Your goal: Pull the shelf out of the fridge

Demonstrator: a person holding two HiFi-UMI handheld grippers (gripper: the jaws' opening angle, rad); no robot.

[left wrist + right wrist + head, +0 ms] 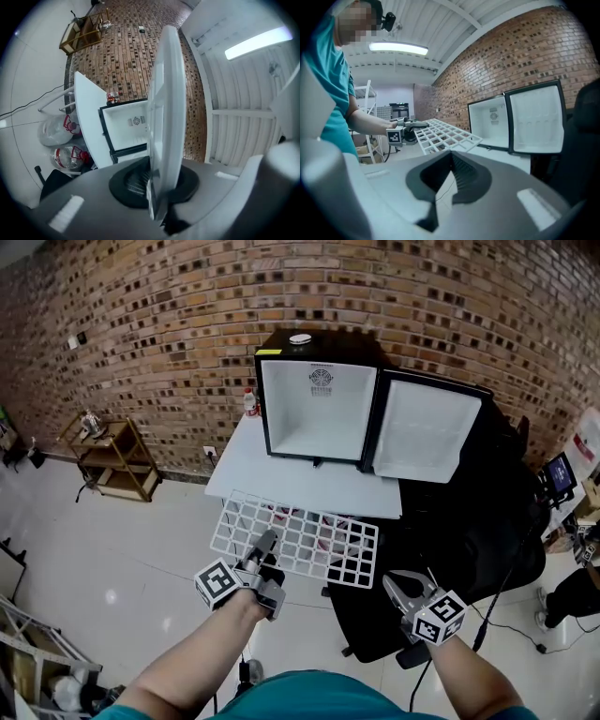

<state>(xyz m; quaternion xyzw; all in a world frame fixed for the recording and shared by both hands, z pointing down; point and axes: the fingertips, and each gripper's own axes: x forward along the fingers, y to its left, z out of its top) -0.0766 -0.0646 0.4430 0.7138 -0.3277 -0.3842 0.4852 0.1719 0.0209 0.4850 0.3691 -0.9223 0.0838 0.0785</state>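
Observation:
The white wire shelf [300,538] is out of the fridge and held flat in the air in front of the table. My left gripper [267,545] is shut on its near edge; in the left gripper view the shelf [166,117] stands edge-on, pinched in the left gripper [157,206]. The small black fridge [314,404] stands on the white table [281,482], its door [427,432] swung open to the right and its white inside bare. My right gripper [398,585] hangs lower right, shut and empty, its jaws together [440,187]. From there the shelf [445,133] and fridge [490,124] show.
A black office chair [469,549] stands right of the table, under the open door. A wooden cart [112,460] is by the brick wall at left. A red can [250,404] sits beside the fridge. Water bottles [65,145] lie under the table.

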